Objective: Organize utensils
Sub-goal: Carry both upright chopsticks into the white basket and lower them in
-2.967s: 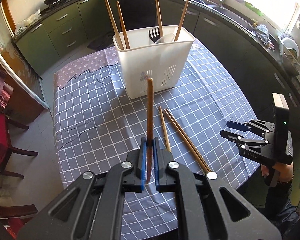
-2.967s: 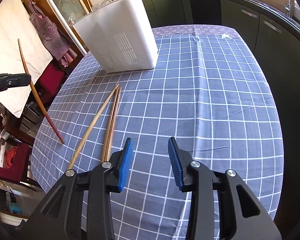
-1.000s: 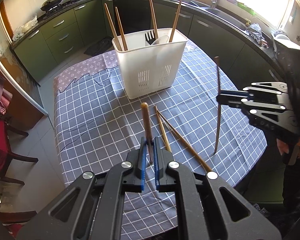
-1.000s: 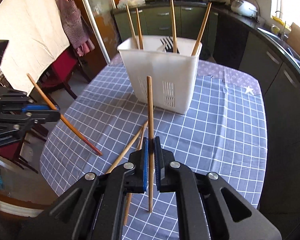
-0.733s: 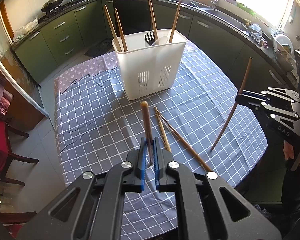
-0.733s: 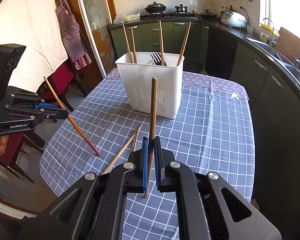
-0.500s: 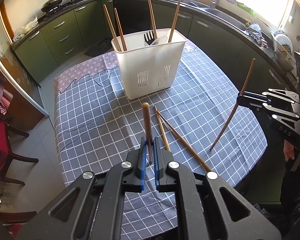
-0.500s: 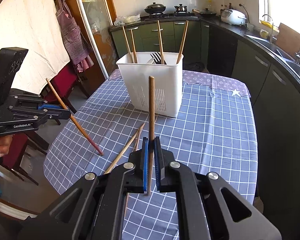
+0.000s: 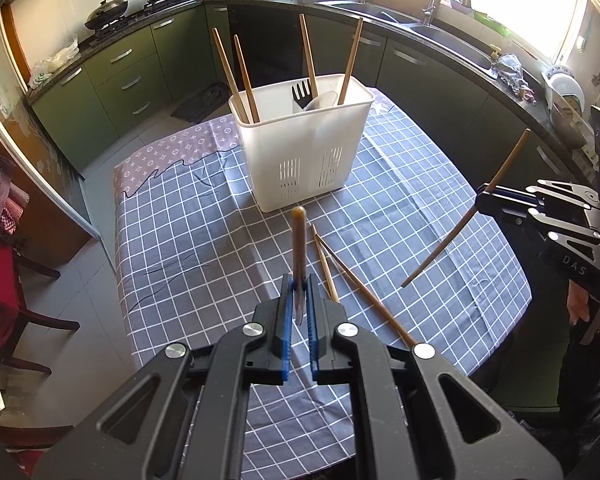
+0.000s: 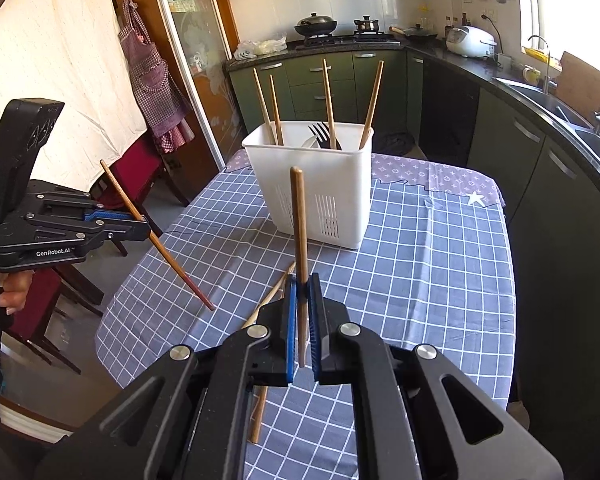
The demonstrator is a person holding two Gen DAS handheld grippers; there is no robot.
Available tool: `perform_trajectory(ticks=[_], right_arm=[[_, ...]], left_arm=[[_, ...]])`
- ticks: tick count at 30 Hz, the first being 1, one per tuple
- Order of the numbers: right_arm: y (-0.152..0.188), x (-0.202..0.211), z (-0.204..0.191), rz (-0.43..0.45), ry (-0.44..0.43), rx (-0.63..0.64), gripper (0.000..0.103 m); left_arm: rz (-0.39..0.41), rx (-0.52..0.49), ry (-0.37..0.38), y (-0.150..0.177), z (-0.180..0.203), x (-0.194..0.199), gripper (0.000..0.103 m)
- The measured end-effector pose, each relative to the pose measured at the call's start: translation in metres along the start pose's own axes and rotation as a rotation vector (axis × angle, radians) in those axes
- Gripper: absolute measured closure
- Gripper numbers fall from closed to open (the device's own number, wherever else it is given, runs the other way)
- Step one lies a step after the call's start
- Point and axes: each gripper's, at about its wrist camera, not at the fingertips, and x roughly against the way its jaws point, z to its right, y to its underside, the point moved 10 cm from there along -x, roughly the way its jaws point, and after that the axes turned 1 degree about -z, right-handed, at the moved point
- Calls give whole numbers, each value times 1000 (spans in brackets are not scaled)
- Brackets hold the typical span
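My left gripper (image 9: pixel 299 300) is shut on a brown chopstick (image 9: pixel 299 240) that sticks up from its pads above the checked table (image 9: pixel 180 240). My right gripper (image 10: pixel 302 292) is shut on another chopstick (image 10: pixel 299 224), held nearly upright. Each shows in the other's view: the right gripper (image 9: pixel 484 200) with its slanted chopstick (image 9: pixel 460 224), the left gripper (image 10: pixel 140 226) with its slanted chopstick (image 10: pixel 168 256). A white utensil holder (image 9: pixel 304 152) (image 10: pixel 320 184) stands beyond both, holding several chopsticks, a black fork (image 9: pixel 301 91) and a white spoon. Loose chopsticks (image 9: pixel 364 296) (image 10: pixel 268 296) lie on the cloth.
Red chairs (image 9: pixel 4 300) (image 10: pixel 140 168) stand off the table's left side. Green cabinets (image 9: pixel 132 80) and a dark counter with a sink (image 10: pixel 560 112) ring the room. A person's hand (image 10: pixel 12 288) grips the left tool. The table edge (image 9: pixel 524 280) runs close to the right gripper.
The right gripper, open and empty three seconds ago, is shut on a chopstick and has drawn back from the holder, its chopstick now slanted. The left gripper has stayed put.
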Motion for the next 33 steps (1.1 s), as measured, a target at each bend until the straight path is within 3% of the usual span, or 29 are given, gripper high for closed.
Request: perform_trajectory(ticks=[8, 18, 21, 25, 33], right_arm=[[-65, 42, -6, 109, -6, 20, 96], [-168, 86, -7, 283, -14, 12, 96], [-191, 82, 2, 305, 5, -4, 96], [-210, 62, 18, 304, 35, -30, 96], [-203, -7, 46, 217, 53, -68, 96]], left_arm=[[82, -24, 6, -45, 7, 42, 97], [339, -8, 9, -148, 2, 115, 97], [367, 14, -7, -170, -4, 108, 97], [336, 46, -4, -184, -13, 75, 97], [249, 65, -7, -179, -25, 12, 97]])
